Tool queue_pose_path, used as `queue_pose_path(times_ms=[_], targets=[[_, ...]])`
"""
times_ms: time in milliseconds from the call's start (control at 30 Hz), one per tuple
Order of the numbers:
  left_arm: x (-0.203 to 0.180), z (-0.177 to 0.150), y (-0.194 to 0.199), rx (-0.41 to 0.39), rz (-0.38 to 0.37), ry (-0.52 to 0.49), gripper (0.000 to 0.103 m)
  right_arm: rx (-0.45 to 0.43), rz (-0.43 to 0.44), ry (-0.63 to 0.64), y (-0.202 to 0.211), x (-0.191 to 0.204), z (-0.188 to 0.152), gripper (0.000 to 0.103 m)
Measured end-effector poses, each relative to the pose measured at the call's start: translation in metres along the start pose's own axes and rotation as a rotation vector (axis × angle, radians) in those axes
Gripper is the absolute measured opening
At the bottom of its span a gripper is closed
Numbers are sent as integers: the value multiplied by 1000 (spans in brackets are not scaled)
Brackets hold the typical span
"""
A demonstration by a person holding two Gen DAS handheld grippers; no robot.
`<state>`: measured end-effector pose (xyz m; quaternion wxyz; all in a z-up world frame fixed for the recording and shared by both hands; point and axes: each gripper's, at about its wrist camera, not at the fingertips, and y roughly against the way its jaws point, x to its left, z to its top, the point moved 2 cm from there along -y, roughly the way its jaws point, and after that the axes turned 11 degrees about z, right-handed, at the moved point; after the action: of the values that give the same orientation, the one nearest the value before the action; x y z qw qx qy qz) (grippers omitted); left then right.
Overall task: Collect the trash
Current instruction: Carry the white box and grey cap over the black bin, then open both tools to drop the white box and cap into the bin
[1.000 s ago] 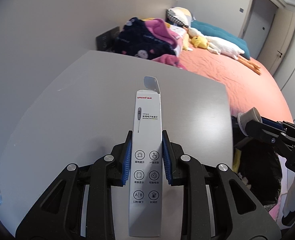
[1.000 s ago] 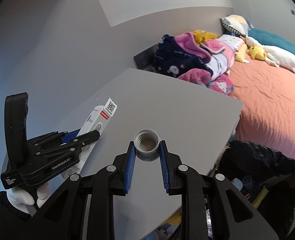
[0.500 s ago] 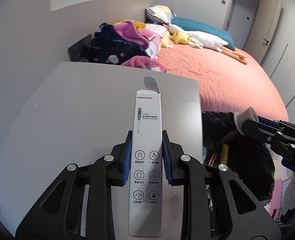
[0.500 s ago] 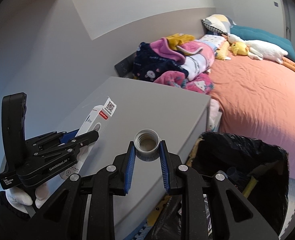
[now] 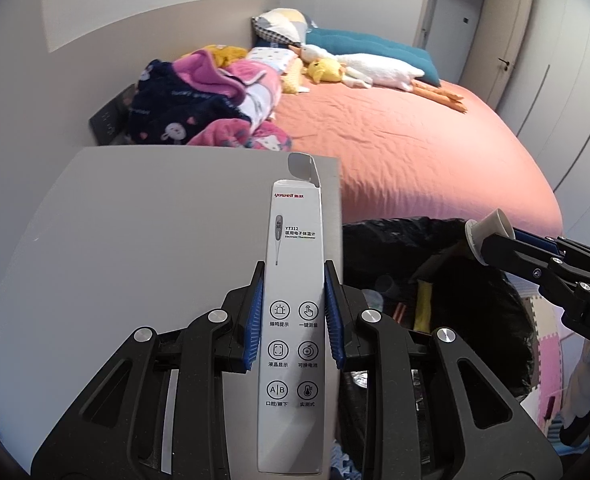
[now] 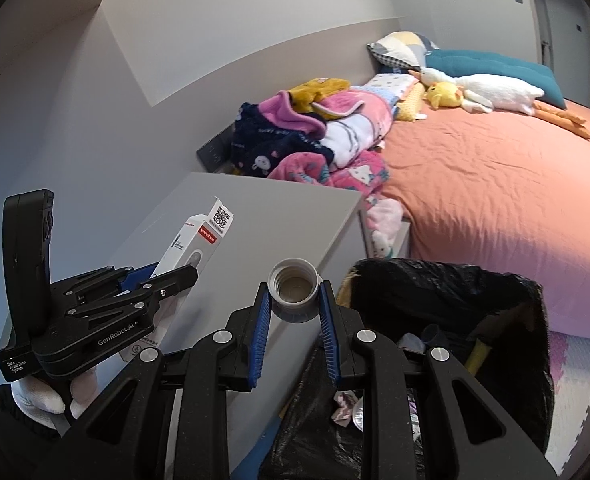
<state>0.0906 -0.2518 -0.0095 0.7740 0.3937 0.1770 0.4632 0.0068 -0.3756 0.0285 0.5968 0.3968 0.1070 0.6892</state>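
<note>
Beside the table edge, left gripper clamped on carton, right gripper on cap.

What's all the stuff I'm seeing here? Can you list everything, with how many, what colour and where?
Thermometer carton: one, white-grey cardboard, top flap open, clamped in the left gripper.
Screw cap: one, white plastic, open side to the camera, clamped in the right gripper.
Bin bag: one, black plastic, on the floor between table and bed, rubbish inside.
Table: one, grey, by the wall.
Bed sheet: one, salmon-orange, behind the table.
Blanket heap: one pile, pink, navy, white and yellow, at the bed's near corner.
Goose plush: one, white, near the pillows.
Duck plush: one, yellow, beside the goose.
Long cushion: one, teal, at the bed's head.
Left gripper: black, blue pads.
Right gripper: the same.
</note>
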Motion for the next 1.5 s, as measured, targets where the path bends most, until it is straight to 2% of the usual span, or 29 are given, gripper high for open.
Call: queue_pose_path(times_ms=[833,1333,1367,1400,1433,1467,1500], targets=[[-108,19,-1,-10,-145,-152,27,-87,-146,-110,70,-69,-12,26],[-144,19,-2,-5,-182,-178,27,-114,-194,-136,93,-92,-15,26],[-144,20,-2,-8,-176,-176,29,-124,-199,-136,96,-93,-14,26],[-144,20,-2,-9,-167,-174,44,-130,-201,-137,99,-93,-13,31],[-144,21,-2,-10,-157,-169,72,-142,-199,-139,102,-93,-12,36],[-144,22,-2,-15,-131,-167,87,-156,-200,-142,106,-94,-11,50],[-144,23,-1,-30,-98,-167,96,-177,-216,-147,111,-94,-11,66]])
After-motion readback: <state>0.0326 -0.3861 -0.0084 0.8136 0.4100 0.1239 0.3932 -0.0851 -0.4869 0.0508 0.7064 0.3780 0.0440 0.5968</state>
